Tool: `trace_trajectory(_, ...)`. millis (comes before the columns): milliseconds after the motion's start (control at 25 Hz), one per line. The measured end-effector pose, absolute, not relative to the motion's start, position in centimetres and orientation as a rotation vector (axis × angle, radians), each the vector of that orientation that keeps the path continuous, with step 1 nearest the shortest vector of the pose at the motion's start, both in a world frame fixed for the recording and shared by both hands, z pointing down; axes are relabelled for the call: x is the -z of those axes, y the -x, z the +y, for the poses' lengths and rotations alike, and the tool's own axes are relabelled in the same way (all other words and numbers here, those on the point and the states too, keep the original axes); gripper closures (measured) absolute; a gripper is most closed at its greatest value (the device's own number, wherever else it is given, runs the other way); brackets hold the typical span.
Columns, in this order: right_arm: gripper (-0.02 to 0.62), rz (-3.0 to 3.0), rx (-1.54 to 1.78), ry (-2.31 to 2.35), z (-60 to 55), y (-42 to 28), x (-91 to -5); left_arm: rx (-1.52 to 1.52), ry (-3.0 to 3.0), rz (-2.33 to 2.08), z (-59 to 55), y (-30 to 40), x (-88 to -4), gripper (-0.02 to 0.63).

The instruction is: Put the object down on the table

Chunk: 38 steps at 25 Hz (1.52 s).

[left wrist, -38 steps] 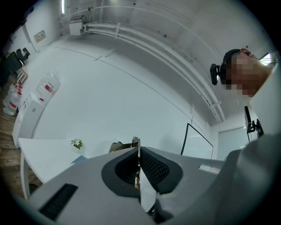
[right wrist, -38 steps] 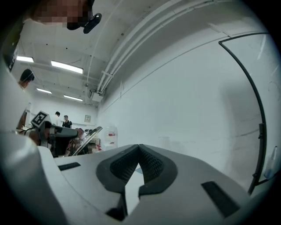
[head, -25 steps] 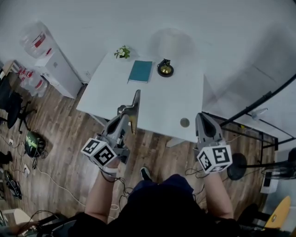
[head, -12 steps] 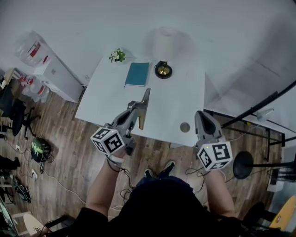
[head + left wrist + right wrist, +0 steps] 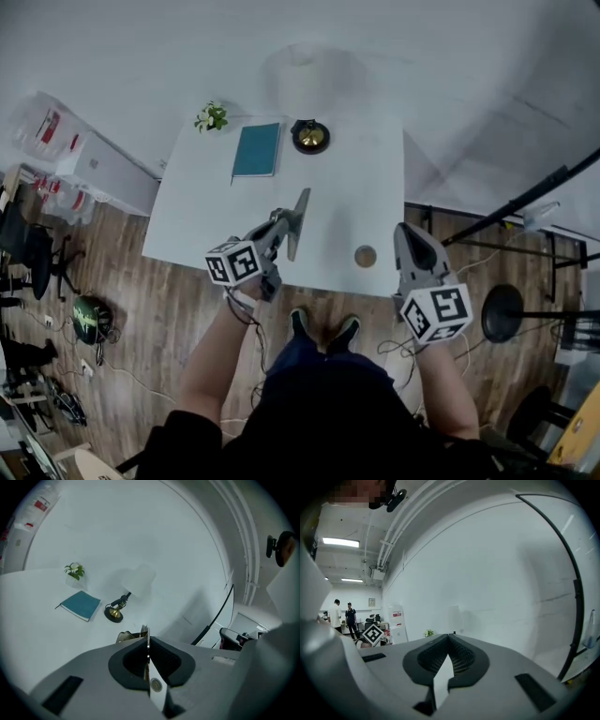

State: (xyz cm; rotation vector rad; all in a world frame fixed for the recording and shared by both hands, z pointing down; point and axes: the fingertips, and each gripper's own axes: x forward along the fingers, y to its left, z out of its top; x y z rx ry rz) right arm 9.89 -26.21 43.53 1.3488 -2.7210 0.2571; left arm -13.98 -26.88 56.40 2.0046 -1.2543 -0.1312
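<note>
Pinching thin plate (image 5: 299, 216) in my left claw (image 5: 280, 228), long axis at 1 o'clock over table (image 5: 202, 220), right claw (image 5: 410, 236) closed.

Head view looks steeply down over the table (image 5: 356, 187). Left gripper view faces its far edge, sharing the teal book (image 5: 257, 150); right gripper view faces the wall (image 5: 487, 573).

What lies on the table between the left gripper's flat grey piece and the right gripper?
A small round disc on the white table, nearer the right gripper; the head view shows it.
</note>
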Motion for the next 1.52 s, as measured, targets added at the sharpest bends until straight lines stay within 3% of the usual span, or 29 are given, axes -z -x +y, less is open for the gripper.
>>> trace_trajectory(640, 0.589, -2.507, -0.416, -1.482, -29.4, -8.4, -49.9, -0.103, -1.871, -1.035, -33.5, 13.6, -69.9, 0.600)
trace_trajectory(1320, 0.589, -2.503, -0.447, -1.446, -28.6, -5.2, -51.1, -0.229, -1.819, -1.030, -33.4, 14.6, -74.1, 0.595)
trace_trajectory(1360, 0.589, -2.504, -0.445, -1.446, -28.5, -5.2, -51.0, -0.258, -1.820, -1.038, -33.3, 14.6, -74.2, 0.576)
trace_trajectory(1440, 0.589, -2.506, -0.444, -1.445, -28.3, -5.1, -50.9, -0.309, -1.825, -1.051, -32.9, 14.7, -74.3, 0.478)
trace_trajectory(1520, 0.589, -2.510, -0.444, -1.441, -28.1, -5.1, -50.7, -0.331, -1.830, -1.078, -32.7, 15.1, -74.0, 0.446)
